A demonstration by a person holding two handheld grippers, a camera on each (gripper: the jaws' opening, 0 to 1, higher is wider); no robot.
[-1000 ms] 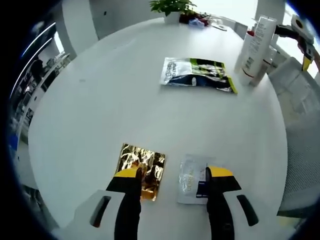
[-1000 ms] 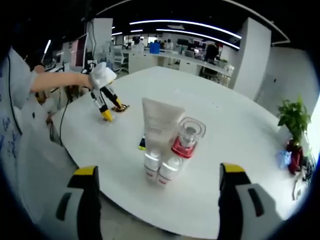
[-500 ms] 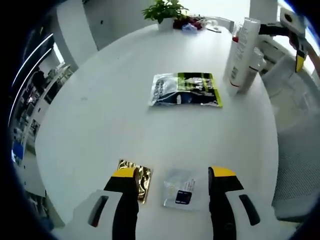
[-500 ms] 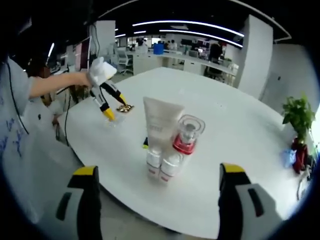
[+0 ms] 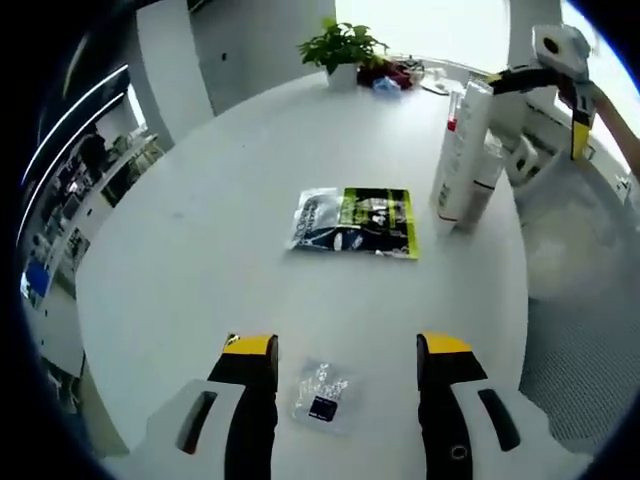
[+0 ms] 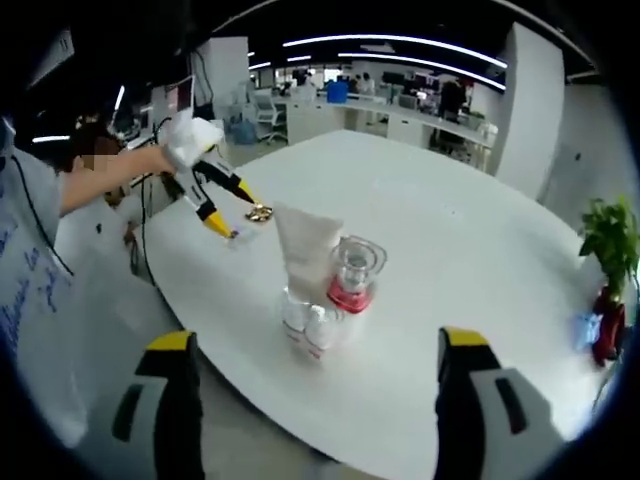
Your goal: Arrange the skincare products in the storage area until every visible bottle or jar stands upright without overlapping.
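Bright, even light (edges bowed); ceiling strips glare.

Both grippers are wide open and empty. The left gripper (image 5: 345, 350) hangs above the table, jaws angled down – from the right gripper view it's out on an outstretched arm (image 6: 105, 180). The right gripper (image 6: 315, 350) hovers off the table edge.

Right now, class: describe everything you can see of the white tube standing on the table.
The white tube stands upright on its cap, crimped flat end up, on the white round table. It looks like matte plastic; in the left gripper view a red band shows near its foot. It stands close against smaller white bottles and a clear, red-based bottle. Neither gripper touches it.
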